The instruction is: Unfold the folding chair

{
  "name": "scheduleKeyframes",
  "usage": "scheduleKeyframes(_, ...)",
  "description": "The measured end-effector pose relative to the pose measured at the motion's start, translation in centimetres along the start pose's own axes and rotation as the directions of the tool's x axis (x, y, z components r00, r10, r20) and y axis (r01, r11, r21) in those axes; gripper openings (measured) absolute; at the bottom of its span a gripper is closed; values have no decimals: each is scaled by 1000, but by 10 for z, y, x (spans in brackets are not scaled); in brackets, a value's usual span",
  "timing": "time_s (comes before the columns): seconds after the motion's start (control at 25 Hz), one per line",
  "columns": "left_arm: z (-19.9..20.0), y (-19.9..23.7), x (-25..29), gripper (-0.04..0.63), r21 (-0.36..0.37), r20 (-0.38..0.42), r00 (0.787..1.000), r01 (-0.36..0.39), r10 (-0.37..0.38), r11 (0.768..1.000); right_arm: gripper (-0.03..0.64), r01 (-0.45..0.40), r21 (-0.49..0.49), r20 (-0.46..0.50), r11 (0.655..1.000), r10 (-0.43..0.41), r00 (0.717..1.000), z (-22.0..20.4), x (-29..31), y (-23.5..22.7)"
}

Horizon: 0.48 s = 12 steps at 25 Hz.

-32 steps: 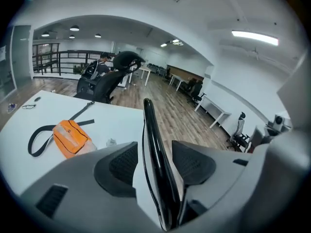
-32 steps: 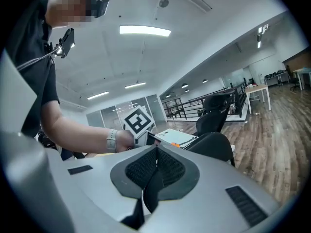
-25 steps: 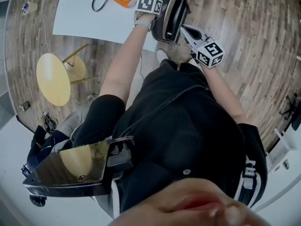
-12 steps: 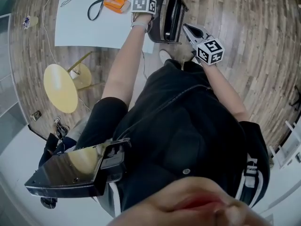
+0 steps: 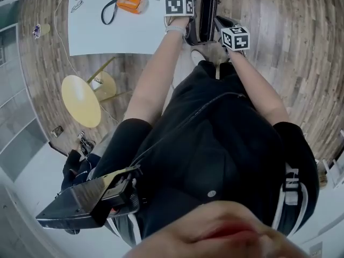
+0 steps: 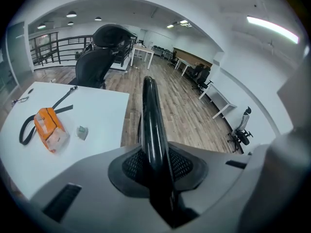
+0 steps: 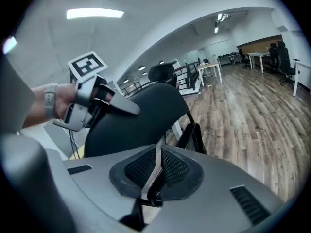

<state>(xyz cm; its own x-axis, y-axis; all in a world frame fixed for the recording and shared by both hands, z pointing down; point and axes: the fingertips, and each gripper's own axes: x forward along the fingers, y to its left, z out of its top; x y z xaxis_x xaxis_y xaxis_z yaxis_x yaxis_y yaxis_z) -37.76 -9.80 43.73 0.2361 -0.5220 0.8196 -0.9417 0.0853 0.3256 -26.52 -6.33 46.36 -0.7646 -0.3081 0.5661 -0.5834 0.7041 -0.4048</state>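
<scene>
Head view, left to right: round yellow stool (image 5: 80, 100) at 9 o'clock on the wood-plank floor (image 5: 279, 52); white rectangular table (image 5: 123, 34) at 11 o'clock, with an orange pouch on a black strap (image 5: 130, 1) near its far edge; black folding chair (image 5: 207, 7) at 12 o'clock, just beside the table's right edge, standing narrow with its panels close together; the person's black shirt (image 5: 215, 144) fills the centre.

Left gripper view: left gripper (image 6: 154, 152) has its pads clamped on the folding chair's glossy rounded black edge, which runs from between the jaws up toward 12 o'clock; the table lies at 9 o'clock; a small grey-green object (image 6: 82, 132) sits just right of the pouch; a black high-backed office chair (image 6: 99, 57) stands at 11 o'clock, beyond the table.

Right gripper view: right gripper (image 7: 156, 157) has its jaws pressed together with nothing between them; the chair's matte black panel lies just beyond the tips toward 11 o'clock; whether the tips touch it cannot be told; the left gripper, held in a hand (image 7: 48, 106), shows at 10 o'clock on the panel's upper edge; open floor stretches from 1 to 4 o'clock.
</scene>
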Motion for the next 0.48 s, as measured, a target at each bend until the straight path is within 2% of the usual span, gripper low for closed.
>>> scheduleKeyframes(0.08,1,-8,2,71,-2,6,1000,-7,7,1000,39,30,22,-45,999,-29,999,-15,17,-15)
scheduleKeyframes(0.24,2,-30,5,72,2,18,1000,-1,1,1000,167,94,109,-137,990,-79,987,-50,52,-42)
scheduleKeyframes(0.32,1,-35,4,75,6,20,1000,0,0,1000,200,142,138,-178,980,-117,977,-66,68,-51)
scheduleKeyframes(0.48,1,-44,4,78,8,30,1000,-1,1,1000,266,220,139,-225,965,-186,956,-80,92,-70)
